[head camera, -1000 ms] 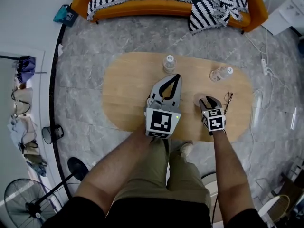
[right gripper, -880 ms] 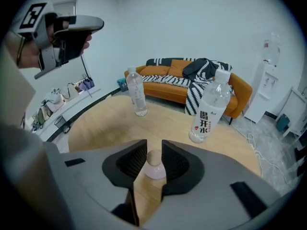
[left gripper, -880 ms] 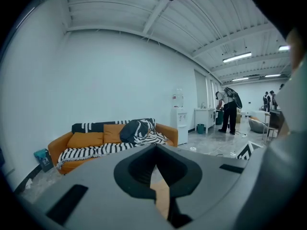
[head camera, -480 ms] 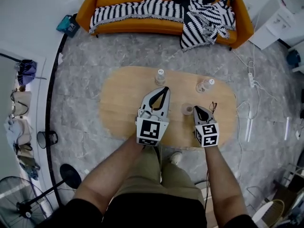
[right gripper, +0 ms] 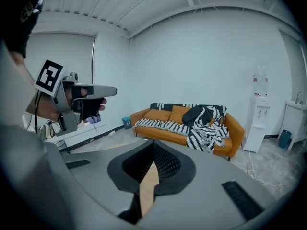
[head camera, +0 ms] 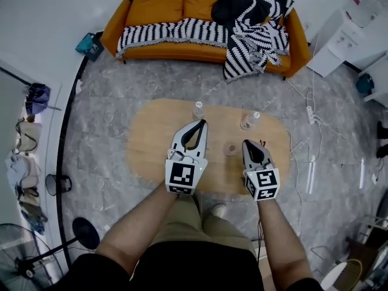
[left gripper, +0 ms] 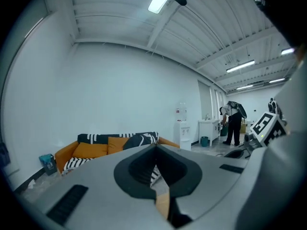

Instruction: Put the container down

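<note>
Head view: small round tan container (head camera: 230, 148) set down on the wooden bench (head camera: 151, 141), apparently upright, between the two tongs and touching neither; putting-down judged done, with little left but to draw both hands clear; left tongs (head camera: 199, 125) closed tip to tip and empty, apparently raised off the bench, near the container on one side; right tongs (head camera: 247, 144) closed as well, empty, just beside the container on the other side; one clear bottle (head camera: 198, 110) and a second bottle (head camera: 248, 120) farther along the bench, toward the orange sofa (head camera: 163, 8).

Left gripper view: jaws pressed together with only a thin slit between them, nothing gripped; aimed out across the room at the sofa, with a person (left gripper: 234, 123) standing far off at the right; no container in sight; only a sliver of wood visible through the slit.

Right gripper view: jaws together too, nothing between them; a narrow strip of bench showing through the gap; sofa with striped throws ahead; left tongs held up at the left edge; container out of sight here as well.
</note>
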`<state>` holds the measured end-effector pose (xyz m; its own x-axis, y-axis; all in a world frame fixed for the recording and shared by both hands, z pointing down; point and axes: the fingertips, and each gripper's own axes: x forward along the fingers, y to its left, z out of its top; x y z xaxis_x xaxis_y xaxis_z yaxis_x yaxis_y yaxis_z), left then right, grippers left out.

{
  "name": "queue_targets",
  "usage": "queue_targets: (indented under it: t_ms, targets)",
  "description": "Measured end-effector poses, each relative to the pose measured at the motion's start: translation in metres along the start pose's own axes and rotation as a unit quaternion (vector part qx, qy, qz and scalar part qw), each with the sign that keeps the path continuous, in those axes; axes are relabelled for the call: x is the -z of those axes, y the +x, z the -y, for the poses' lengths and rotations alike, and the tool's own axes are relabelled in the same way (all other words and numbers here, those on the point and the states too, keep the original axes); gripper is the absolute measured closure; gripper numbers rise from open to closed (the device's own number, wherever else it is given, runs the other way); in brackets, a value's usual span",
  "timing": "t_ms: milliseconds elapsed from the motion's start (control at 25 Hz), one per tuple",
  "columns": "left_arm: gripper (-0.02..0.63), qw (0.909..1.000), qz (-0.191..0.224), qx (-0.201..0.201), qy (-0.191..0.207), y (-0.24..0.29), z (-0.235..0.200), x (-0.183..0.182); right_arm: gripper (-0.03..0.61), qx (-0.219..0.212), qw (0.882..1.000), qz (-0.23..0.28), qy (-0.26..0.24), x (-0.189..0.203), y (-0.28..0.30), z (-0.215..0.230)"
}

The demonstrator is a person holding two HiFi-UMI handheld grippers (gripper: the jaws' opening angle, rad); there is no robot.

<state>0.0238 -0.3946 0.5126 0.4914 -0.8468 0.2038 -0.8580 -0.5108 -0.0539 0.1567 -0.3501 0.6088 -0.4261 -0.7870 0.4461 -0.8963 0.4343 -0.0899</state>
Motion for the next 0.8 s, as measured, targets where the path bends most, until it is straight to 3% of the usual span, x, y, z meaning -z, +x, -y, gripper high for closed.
queue_targets:
  t_ms: [280, 600, 800]
  targets:
    - [0.600, 0.9998, 0.016, -0.011, 0.009, -0.024, 0.006, -0.039, 0.566, -0.006, 0.999, 0.036, -0.014, -0.063, -0.037, -0.010]
    - [0.600, 0.9984, 0.054, -0.012, -0.014, -0.052, 0.012, -0.085, 0.566, -0.004, 0.997, 0.075, -0.012, -0.122, -0.078, -0.015]
    - [0.600, 0.9983, 0.054, -0.015, -0.013, -0.080, 0.009, -0.114, 0.566, -0.011, 0.994, 0.104, -0.031, -0.163, -0.113, -0.029]
